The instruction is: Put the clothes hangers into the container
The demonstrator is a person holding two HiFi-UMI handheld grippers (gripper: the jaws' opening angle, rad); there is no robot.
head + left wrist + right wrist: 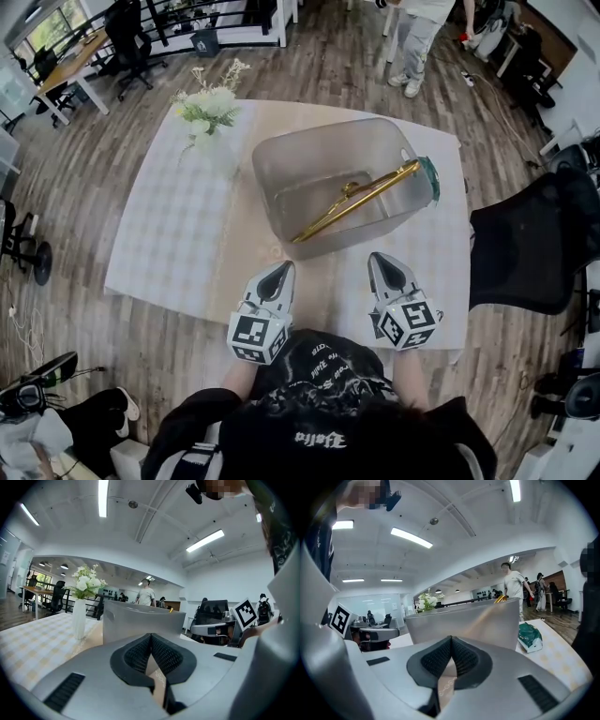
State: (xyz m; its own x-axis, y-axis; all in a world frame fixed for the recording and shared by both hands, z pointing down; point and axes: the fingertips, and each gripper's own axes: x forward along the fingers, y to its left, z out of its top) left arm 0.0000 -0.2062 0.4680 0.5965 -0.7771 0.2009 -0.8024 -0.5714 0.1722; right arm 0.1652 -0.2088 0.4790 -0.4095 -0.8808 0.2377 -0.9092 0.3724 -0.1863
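Pretty much done, it seems: the gold metal clothes hangers [356, 199] are laid in the translucent grey plastic container [314, 150], 0 seen outside, left gripper [280, 272] and right gripper [384, 264] pinched together, empty

Open office: desks [70, 66], swivel chairs [131, 37], wood floor [75, 187].

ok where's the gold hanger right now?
Head view: the gold hanger lies slanted inside the grey container at the centre of the table, its upper end propped on the container's right rim next to the green object.
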